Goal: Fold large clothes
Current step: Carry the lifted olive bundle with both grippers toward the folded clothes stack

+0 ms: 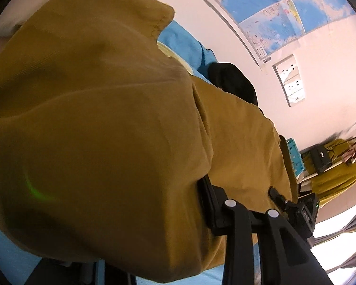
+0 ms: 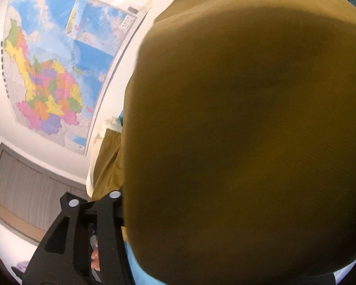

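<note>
Though half buried in cloth, shows up clearly enough as the left gripper (image 1: 249, 211): matte black plastic arms, angular, each capped with a round white stud. Cannot tell whether its jaws stand apart or pinch, since the fingertips vanish under fabric. Same with the right gripper (image 2: 95, 204): black cut-out arms, two pale studs, tips swallowed by cloth, so cannot tell its state either.

Draped over both and filling most of each view: mustard garment (image 1: 106, 118), thick, finely woven, matte, billowing in soft rounded folds, with a stitched hem at its far edge. Under it, peeking out at near and far edges, smooth light-blue sheet (image 1: 182, 40). Just beyond the garment, crumpled black cloth (image 1: 232, 80).

On the far white wall, glossy paper map (image 2: 47, 71), mostly blue with pastel patches, and near it a white socket panel (image 1: 289, 80). Left of the right gripper, grey pleated curtain (image 2: 23, 190).
</note>
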The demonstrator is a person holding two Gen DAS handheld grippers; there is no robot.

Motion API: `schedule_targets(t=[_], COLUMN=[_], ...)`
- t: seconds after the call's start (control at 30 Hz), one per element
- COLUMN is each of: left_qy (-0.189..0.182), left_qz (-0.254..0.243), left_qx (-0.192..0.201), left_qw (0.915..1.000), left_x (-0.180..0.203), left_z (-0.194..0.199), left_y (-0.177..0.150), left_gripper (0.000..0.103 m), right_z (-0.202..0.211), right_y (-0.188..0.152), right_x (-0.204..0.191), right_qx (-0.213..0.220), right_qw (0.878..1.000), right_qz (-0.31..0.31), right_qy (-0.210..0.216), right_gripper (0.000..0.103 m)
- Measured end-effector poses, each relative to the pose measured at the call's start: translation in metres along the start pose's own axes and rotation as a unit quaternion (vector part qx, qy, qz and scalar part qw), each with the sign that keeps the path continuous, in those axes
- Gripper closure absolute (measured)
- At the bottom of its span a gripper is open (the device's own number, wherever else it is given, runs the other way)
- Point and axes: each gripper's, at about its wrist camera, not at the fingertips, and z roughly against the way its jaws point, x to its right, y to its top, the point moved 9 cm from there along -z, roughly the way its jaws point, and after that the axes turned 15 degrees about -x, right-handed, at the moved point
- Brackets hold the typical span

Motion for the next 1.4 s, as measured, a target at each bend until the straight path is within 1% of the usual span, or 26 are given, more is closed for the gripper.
schedule_targets(t=[0.17,0.23,0.37,0.4,0.47,0.53,0.63,0.67,0.73,0.93,1.0,1.03,1.07,1.1,1.13,1.17,1.2,1.23,1.3,1.37,1.4], left_qy=[0.007,0.004,-0.005,-0.014,-0.028,-0.027,-0.015,-0.008,-0.004,0.007,0.012,0.016,0.018,0.016,0.014,0.012,0.009,0.003,-0.008,-0.026,-0.031], left_qz=[-0.012,-0.011,-0.01,-0.004,0.004,0.004,-0.006,-0.012,-0.016,-0.03,-0.037,-0.042,-0.043,-0.041,-0.04,-0.04,-0.038,-0.033,-0.023,-0.017,-0.016], left_qx=[0.0,-0.004,-0.014,-0.018,-0.022,-0.023,-0.019,-0.017,-0.015,-0.009,-0.005,-0.004,-0.005,-0.006,-0.006,-0.009,-0.01,-0.015,-0.022,-0.029,-0.031], left_qw=[0.9999,0.9999,0.9999,0.9997,0.9994,0.9994,0.9997,0.9997,0.9998,0.9995,0.9992,0.999,0.9989,0.999,0.9991,0.9991,0.9992,0.9993,0.9995,0.9991,0.9989], left_x=[0.003,0.001,-0.002,-0.004,-0.006,-0.005,-0.002,-0.001,0.001,0.006,0.009,0.01,0.01,0.009,0.008,0.007,0.006,0.003,0.0,-0.001,-0.001], left_z=[0.001,0.0,-0.002,-0.002,-0.003,-0.003,-0.002,-0.002,-0.002,-0.001,0.0,0.001,0.0,0.0,-0.001,-0.002,-0.002,-0.003,-0.005,-0.006,-0.006], left_y=[0.003,0.003,0.003,0.004,0.005,0.005,0.004,0.004,0.003,0.003,0.004,0.004,0.004,0.004,0.005,0.006,0.006,0.006,0.007,0.008,0.009], left_gripper=[0.069,0.067,0.065,0.064,0.063,0.063,0.063,0.064,0.065,0.069,0.071,0.071,0.071,0.07,0.07,0.068,0.067,0.066,0.064,0.059,0.059], right_z=[-0.012,-0.011,-0.011,-0.011,-0.012,-0.014,-0.021,-0.022,-0.01,-0.009,-0.007,-0.008,-0.01,-0.013,-0.014,-0.011,-0.008,-0.006,-0.008,-0.009,-0.009], right_y=[0.009,0.014,0.013,0.013,0.014,0.013,0.017,0.017,0.011,0.01,0.006,0.007,0.008,0.005,0.007,0.005,0.007,0.008,0.009,0.009,0.009], right_x=[0.002,0.007,0.012,0.013,0.014,0.015,0.013,0.013,0.02,0.015,0.012,0.013,0.014,0.005,0.008,0.01,0.013,0.014,0.016,0.016,0.015], right_qx=[0.016,0.022,0.025,0.025,0.022,0.023,0.022,0.022,0.019,0.018,0.016,0.012,0.01,0.007,0.007,0.007,0.009,0.01,0.014,0.016,0.015], right_qw=[1.0,0.999,0.999,0.999,0.999,0.999,1.0,1.0,1.0,0.999,0.999,0.999,0.999,0.999,0.999,0.999,0.999,0.999,0.999,0.999,0.999], right_qz=[-0.018,-0.024,-0.029,-0.033,-0.03,-0.025,-0.02,-0.014,-0.011,0.02,0.027,0.029,0.025,0.022,0.019,0.016,0.011,0.008,0.007,0.006,0.012], right_qy=[0.005,0.001,-0.003,0.0,0.006,0.01,0.006,0.001,0.0,-0.027,-0.034,-0.041,-0.043,-0.041,-0.043,-0.043,-0.044,-0.044,-0.042,-0.036,-0.037], right_gripper=[0.045,0.045,0.045,0.047,0.054,0.062,0.068,0.068,0.069,0.072,0.072,0.07,0.068,0.066,0.065,0.062,0.054,0.051,0.05,0.049,0.053])
